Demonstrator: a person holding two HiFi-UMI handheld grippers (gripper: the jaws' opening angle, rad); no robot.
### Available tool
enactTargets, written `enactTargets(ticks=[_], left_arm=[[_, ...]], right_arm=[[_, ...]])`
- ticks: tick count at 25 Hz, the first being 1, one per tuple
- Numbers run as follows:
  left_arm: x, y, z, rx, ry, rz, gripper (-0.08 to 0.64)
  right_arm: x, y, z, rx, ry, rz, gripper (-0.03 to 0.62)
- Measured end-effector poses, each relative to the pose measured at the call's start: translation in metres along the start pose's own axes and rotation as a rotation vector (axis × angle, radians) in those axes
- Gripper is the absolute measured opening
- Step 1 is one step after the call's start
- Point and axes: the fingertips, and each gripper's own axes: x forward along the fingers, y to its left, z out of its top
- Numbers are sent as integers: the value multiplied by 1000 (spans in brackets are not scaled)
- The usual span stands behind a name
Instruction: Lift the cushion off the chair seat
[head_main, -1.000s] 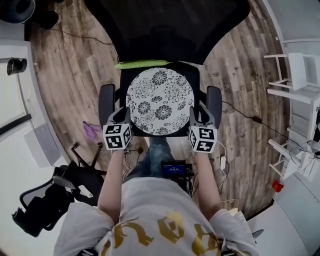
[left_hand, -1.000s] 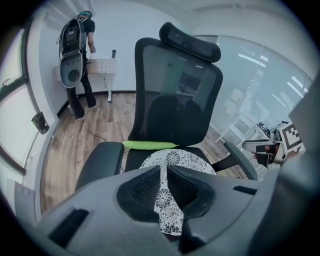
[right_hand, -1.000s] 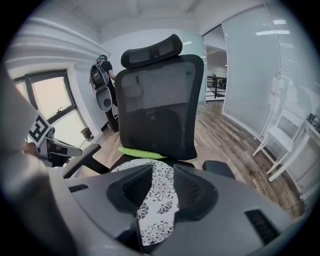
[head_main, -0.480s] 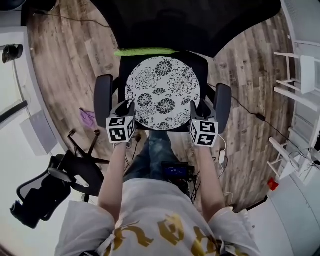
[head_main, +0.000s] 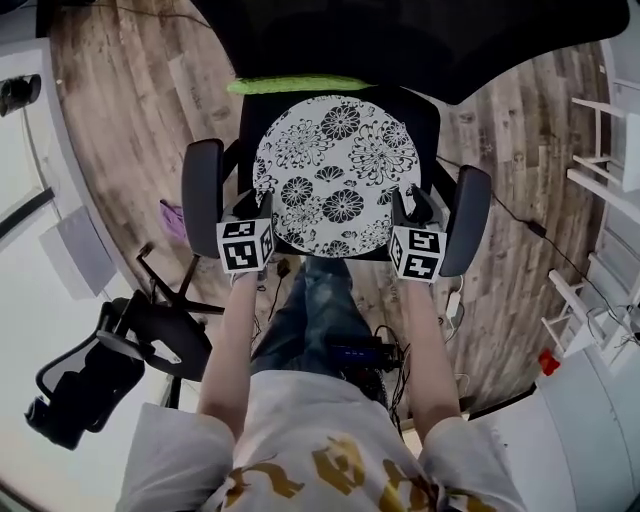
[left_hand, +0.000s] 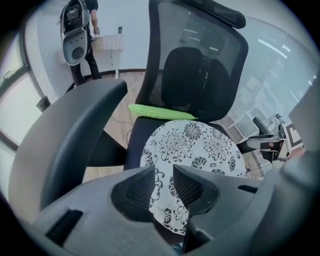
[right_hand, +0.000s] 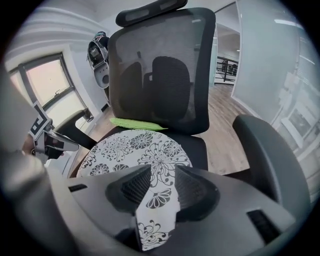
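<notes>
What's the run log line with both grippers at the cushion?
round white black-flowered cushion: flat on black chair seat | left gripper: open, jaws just widened, rim between, unpinched | right gripper: same

Your head view looks steeply down from above your shoulders, taking in the whole chair (head_main: 202, 190) and the wooden floor (head_main: 130, 110) around it. The left gripper view sits low and close at the seat's front left, facing the backrest (left_hand: 200, 65) across the cushion (left_hand: 200, 145). The right gripper view mirrors it from the front right. All three views share the cushion, the green strip (head_main: 295, 85) behind it and the backrest.
</notes>
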Motion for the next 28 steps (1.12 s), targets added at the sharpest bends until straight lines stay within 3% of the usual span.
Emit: enactTargets(ticks=[9,18,28], left_arm=[[32,8,-20,3,65,29,95],[52,27,-32,53,107,121,98],[67,40,-47,70,159,126,120]], right_arm=[[33,-21,-16,-16,52,-53,133],[60,-42,-23,0,51,-114,170],[77,-57,-44,15,74,-173,219]])
